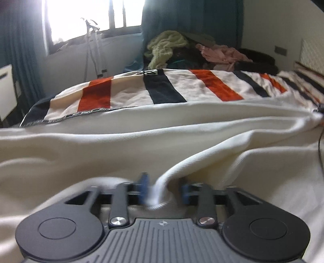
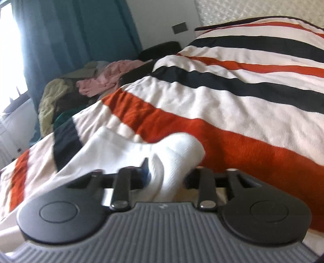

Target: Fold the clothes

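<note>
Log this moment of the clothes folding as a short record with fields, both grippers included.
surface: striped blanket, white, orange and dark bands
garment: white garment spread over the blanket
left gripper: jaws apart, a ridge of the white garment between them, not pinched
right gripper: jaws apart, a fold of the garment between them
background: heap of clothes at the far side, teal curtain, bright window

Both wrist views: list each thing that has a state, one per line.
Left gripper: open, a fold of the white ribbed garment between its fingers.
Right gripper: open, white fabric between its fingers.
White ribbed garment: rumpled, not yet folded.
Striped orange, navy and cream blanket: spread out.
Pile of clothes: heaped, unfolded.
</note>
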`<state>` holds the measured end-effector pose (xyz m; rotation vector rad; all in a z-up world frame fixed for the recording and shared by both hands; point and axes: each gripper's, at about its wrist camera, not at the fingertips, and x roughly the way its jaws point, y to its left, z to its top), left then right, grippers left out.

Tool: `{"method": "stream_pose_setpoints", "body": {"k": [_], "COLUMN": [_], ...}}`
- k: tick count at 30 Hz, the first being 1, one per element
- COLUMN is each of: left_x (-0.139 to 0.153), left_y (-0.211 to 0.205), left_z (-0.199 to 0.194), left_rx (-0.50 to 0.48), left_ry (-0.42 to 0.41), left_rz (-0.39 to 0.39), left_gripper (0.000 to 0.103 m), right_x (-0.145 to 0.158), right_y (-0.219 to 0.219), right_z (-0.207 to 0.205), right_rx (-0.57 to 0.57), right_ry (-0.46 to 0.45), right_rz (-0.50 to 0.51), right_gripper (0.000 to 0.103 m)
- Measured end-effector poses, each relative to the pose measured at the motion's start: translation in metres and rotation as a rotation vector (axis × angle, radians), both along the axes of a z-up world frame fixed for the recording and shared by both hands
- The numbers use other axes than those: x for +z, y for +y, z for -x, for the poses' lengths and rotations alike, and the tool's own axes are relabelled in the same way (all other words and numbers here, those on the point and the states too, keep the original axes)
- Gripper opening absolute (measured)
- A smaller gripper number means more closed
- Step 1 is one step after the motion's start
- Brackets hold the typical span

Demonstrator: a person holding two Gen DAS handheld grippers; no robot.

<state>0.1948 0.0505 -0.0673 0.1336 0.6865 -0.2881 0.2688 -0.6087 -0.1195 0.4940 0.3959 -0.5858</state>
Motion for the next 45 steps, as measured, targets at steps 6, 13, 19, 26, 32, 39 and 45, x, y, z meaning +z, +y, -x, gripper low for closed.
{"method": "stream_pose_setpoints", "body": {"k": [6, 13, 19, 26, 32, 39, 45], "left_x": [0.037, 0.070, 0.085, 0.080, 0.067, 0.046, 0.043], "left_y": [-0.006, -0.013, -0.024, -0.033, -0.033, -0.015, 0.022], "left_z": [0.043, 0.110, 0.164, 0.202, 0.199, 0.169, 0.158], "left_rx": [0.074, 0.107, 0.080, 0.074, 0.110, 0.219, 0.377], "left_ry": [-0.109, -0.193, -0.245, -0.249, -0.201, -0.067, 0.014], "left_rz": [0.097, 0.204, 0.185, 0.168, 0.147, 0.177, 0.282], "left_gripper": [0.076, 0.087, 0.089, 0.090, 0.091, 0.091, 0.093], "right_x": [0.030, 0.092, 0.126, 0.124, 0.120, 0.113, 0.108], "right_y": [0.030, 0.099, 0.172, 0.203, 0.208, 0.200, 0.198], "right_z": [0.040, 0.111, 0.173, 0.208, 0.208, 0.206, 0.202], "right_rx": [0.089, 0.311, 0.533, 0.621, 0.607, 0.568, 0.543], "right_ry": [-0.019, -0.102, -0.127, -0.133, -0.110, -0.088, -0.060], "right_rz": [0.009, 0.072, 0.133, 0.116, 0.143, 0.111, 0.107], "right_gripper": [0.085, 0.085, 0.085, 0.085, 0.085, 0.085, 0.085]}}
